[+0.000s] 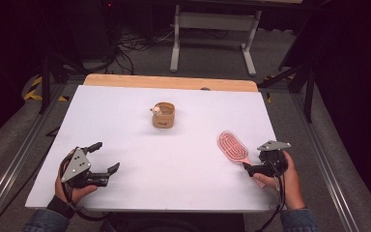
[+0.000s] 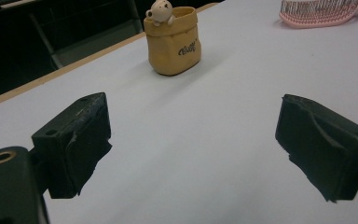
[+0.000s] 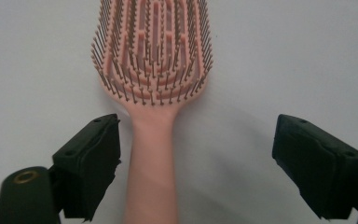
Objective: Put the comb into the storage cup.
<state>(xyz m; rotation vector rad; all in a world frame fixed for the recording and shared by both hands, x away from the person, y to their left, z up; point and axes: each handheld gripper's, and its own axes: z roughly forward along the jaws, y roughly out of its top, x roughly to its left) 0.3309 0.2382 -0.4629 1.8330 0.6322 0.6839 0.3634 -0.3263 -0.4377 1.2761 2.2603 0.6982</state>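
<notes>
on the white table [image 1: 140, 159] a pink hairbrush [image 1: 232, 146] lies bristles up at the right side, its oval head pointing away from the person and its handle running back toward the right gripper [image 1: 255, 167]. in the right gripper view the brush [image 3: 152, 70] fills the middle: the handle passes between the two black fingers [image 3: 91, 163], closer to the one on the left of that view and not touching either that i can see. those fingers stand wide apart with nothing clamped. the person's right hand [image 1: 290, 186] holds that gripper low over the table's near right part.

the left gripper [image 1: 107, 157] rests at the near left, held in the person's left hand [image 1: 75, 191], with its grey three-cornered plate on top. its fingers [image 2: 77, 140] are spread wide as well, with bare table between them.

near the middle of the table, toward the far side, stands a small tan bag-shaped pot [image 1: 164, 115] with a little pale figure [image 2: 161, 11] peeking over its rim. it stands upright, well apart from both grippers and from the brush. in the left gripper view the pot [image 2: 175, 44] shows dark lettering on its side, too small to read, and the brush head [image 2: 319, 11] lies beyond it to the right.
</notes>
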